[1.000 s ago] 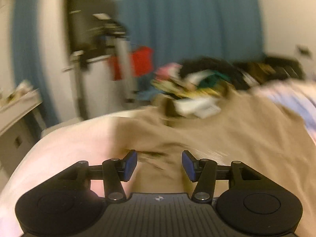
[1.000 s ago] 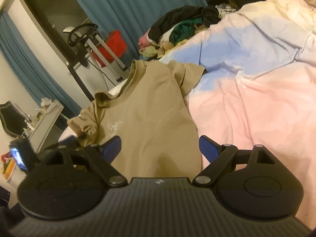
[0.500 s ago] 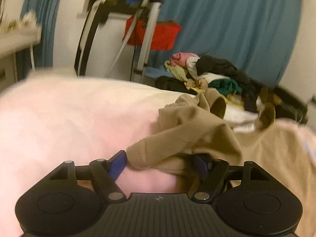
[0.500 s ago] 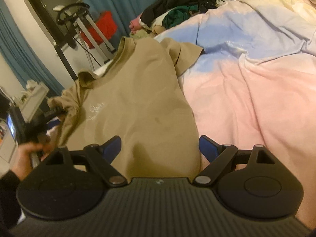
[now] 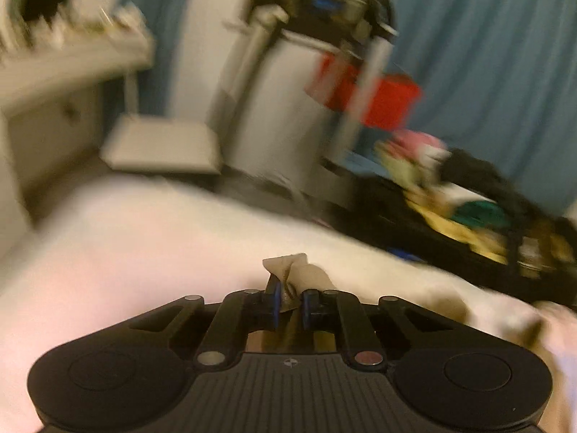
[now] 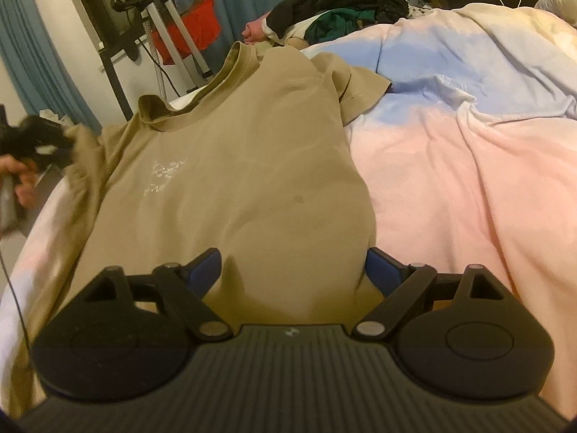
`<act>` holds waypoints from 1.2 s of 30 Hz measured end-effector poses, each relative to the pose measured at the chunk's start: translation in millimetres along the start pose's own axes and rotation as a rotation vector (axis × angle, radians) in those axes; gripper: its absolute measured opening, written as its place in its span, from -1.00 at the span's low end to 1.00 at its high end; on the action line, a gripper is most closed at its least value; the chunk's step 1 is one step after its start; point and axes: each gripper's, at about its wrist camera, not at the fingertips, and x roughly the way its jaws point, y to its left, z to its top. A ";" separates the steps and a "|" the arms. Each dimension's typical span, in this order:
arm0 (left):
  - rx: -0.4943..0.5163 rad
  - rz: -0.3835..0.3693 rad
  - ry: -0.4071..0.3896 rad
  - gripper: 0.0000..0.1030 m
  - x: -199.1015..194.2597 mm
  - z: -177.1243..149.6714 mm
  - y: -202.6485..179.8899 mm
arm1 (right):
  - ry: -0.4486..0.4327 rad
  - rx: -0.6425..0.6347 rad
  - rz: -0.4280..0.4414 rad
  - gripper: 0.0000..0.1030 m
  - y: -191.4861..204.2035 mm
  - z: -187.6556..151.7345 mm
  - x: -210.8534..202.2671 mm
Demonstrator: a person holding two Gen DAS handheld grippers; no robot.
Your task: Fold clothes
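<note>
The right gripper (image 6: 292, 270) hangs spread, empty, over the hem of the tan T-shirt (image 6: 230, 180), which lies flat and unfolded on the bed (image 6: 450, 180). Farther left, the left gripper (image 5: 287, 301) is closing, pinching a sleeve (image 5: 299, 274). Judged barely begun.

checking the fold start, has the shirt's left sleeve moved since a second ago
Yes. In the right wrist view the sleeve, bunched against the shirt before, is now drawn out leftward, away from the collar, by the left gripper.

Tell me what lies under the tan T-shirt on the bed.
The tan T-shirt lies on a pink-and-blue duvet, which shows around it. Whatever lies beneath the shirt's middle is covered.
</note>
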 end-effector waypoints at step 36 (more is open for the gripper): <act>-0.331 0.131 0.016 -0.93 -19.4 -70.5 91.4 | -0.010 0.014 0.040 0.69 3.6 -2.0 -5.9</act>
